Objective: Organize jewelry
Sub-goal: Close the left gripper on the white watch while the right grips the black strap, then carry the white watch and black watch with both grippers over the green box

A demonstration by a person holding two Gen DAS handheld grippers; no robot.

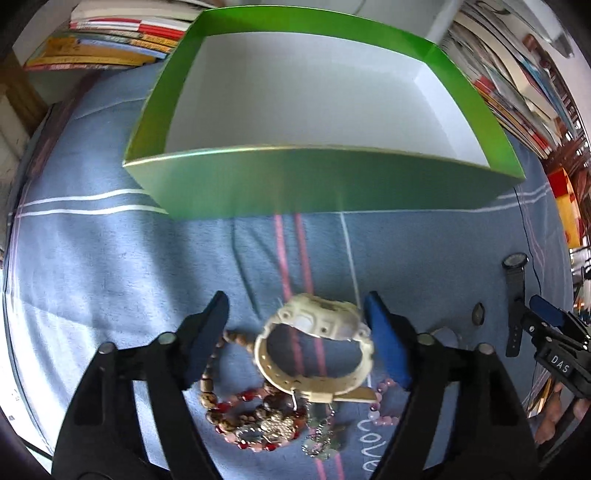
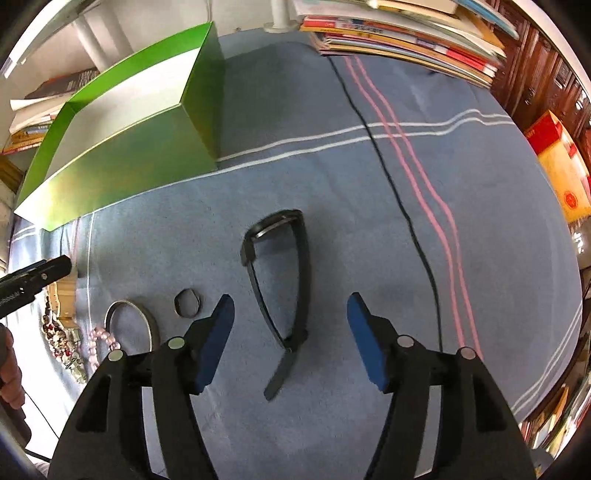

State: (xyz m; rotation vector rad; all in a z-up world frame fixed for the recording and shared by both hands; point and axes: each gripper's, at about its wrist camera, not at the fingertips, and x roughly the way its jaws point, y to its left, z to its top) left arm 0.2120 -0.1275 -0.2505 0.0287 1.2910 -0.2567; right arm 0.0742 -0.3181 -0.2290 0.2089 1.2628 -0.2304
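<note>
A white watch lies on a heap of beaded bracelets on the blue cloth. My left gripper stands open around it; the right pad is at the watch case, the left pad is clear of it. A black watch lies flat between the fingers of my open right gripper, untouched. An open green box with a white, bare inside stands behind the jewelry. It appears at the upper left of the right wrist view.
A small ring, a silver bangle and pink beads lie left of the black watch. A black cable crosses the cloth. Stacks of books line the back edge.
</note>
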